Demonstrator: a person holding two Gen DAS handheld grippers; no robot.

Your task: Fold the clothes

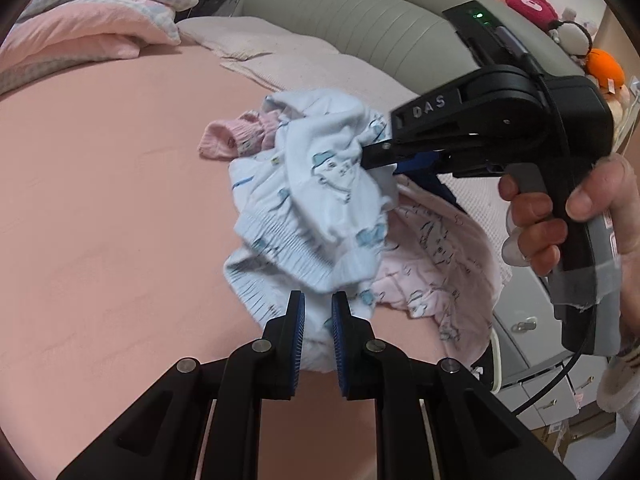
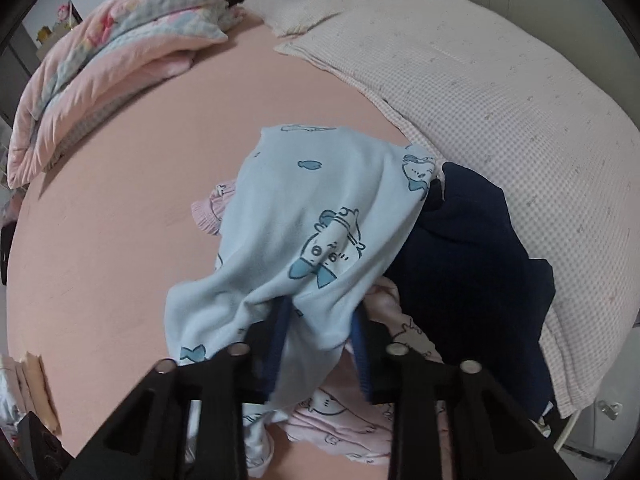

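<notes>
A crumpled light blue garment (image 1: 320, 200) with a cartoon print lies on the pink bed sheet (image 1: 120, 200). Partly under it are a pale pink printed garment (image 1: 432, 248) and a navy one (image 2: 472, 264). From the right, held by a hand (image 1: 536, 232), my right gripper (image 1: 370, 158) bites into the blue garment. In the right wrist view the blue garment (image 2: 320, 220) drapes over the right gripper (image 2: 320, 320), and a fold of it sits pinched between the blue pads (image 2: 280, 328). My left gripper (image 1: 318, 320) hovers at the garment's near edge, pads nearly together, with no cloth clearly clamped.
A folded pink quilt (image 1: 92, 20) is piled at the far left of the bed. A pale checked blanket (image 2: 480, 80) covers the right side by the grey headboard (image 1: 360, 12). Plush toys (image 1: 600, 64) and grey drawers (image 1: 532, 360) stand beyond the bed's right edge.
</notes>
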